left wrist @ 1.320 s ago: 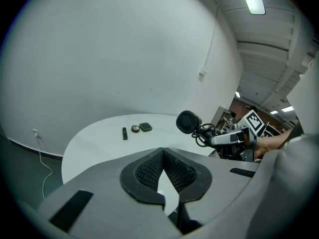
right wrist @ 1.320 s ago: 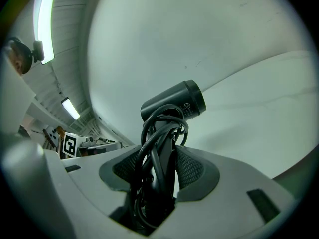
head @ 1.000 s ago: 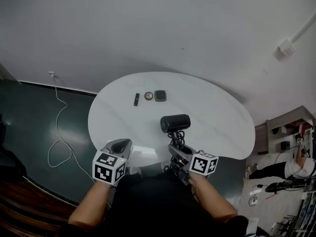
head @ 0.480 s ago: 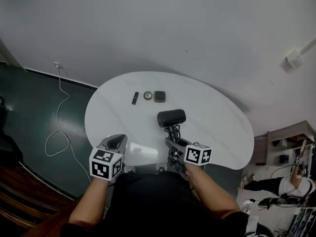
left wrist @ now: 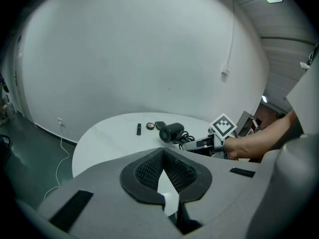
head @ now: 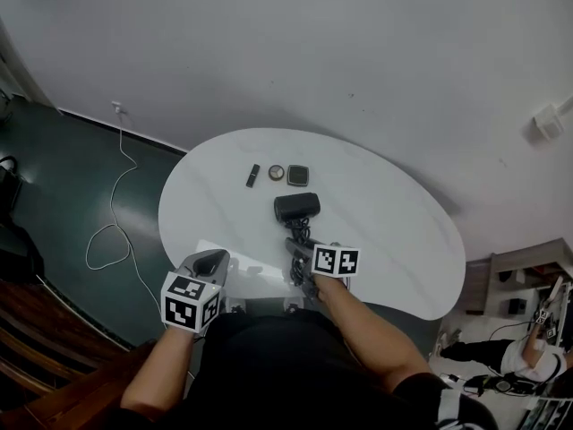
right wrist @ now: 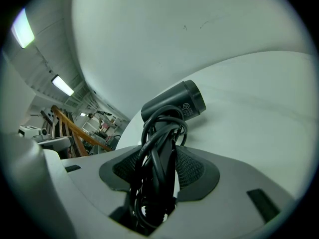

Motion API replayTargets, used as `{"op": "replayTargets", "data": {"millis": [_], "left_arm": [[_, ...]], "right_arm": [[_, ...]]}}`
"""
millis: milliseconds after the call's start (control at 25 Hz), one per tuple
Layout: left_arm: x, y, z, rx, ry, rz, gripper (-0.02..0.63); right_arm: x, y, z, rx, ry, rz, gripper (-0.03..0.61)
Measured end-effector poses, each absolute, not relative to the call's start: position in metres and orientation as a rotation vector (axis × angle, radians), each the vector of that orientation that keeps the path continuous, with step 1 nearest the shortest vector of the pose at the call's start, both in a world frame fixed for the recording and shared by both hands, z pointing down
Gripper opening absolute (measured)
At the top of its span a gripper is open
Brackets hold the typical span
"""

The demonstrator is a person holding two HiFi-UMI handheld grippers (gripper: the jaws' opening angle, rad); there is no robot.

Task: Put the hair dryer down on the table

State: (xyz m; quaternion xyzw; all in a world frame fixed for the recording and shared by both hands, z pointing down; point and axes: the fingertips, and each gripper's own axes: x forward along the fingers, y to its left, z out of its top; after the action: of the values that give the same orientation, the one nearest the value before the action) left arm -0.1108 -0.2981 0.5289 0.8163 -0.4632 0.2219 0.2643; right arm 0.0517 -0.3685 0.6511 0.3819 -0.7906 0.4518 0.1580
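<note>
The black hair dryer (head: pixel 296 207) hangs over the middle of the white oval table (head: pixel 394 231), its barrel crosswise and its handle toward me. My right gripper (head: pixel 298 247) is shut on that handle, where the black cord is wound. In the right gripper view the dryer (right wrist: pixel 174 103) rises between the pads of this gripper (right wrist: pixel 159 156), and I cannot tell whether it touches the table. My left gripper (head: pixel 215 260) sits at the table's near left edge. Its pads (left wrist: pixel 149 171) meet at the tips with nothing between them. From there I see the dryer (left wrist: pixel 170 131) and the right gripper (left wrist: pixel 202 144).
Just beyond the dryer, a slim black remote (head: pixel 253 176), a small round object (head: pixel 277 172) and a dark square object (head: pixel 297 174) lie in a row. A white cable (head: pixel 112 231) trails over the dark floor on the left. A person (head: pixel 524 352) stands at the far right.
My right gripper has carried the hair dryer away from me and a little left, closer to the row of small objects. The left gripper has barely moved.
</note>
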Motion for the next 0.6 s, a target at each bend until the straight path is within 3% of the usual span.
{"op": "replayTargets", "data": {"millis": [600], "left_arm": [[-0.132, -0.288, 0.530, 2.142, -1.315, 0.600, 0.011]], "right_arm": [[0.008, -0.397, 0.673, 1.036, -2.244, 1.201, 0.192]]}}
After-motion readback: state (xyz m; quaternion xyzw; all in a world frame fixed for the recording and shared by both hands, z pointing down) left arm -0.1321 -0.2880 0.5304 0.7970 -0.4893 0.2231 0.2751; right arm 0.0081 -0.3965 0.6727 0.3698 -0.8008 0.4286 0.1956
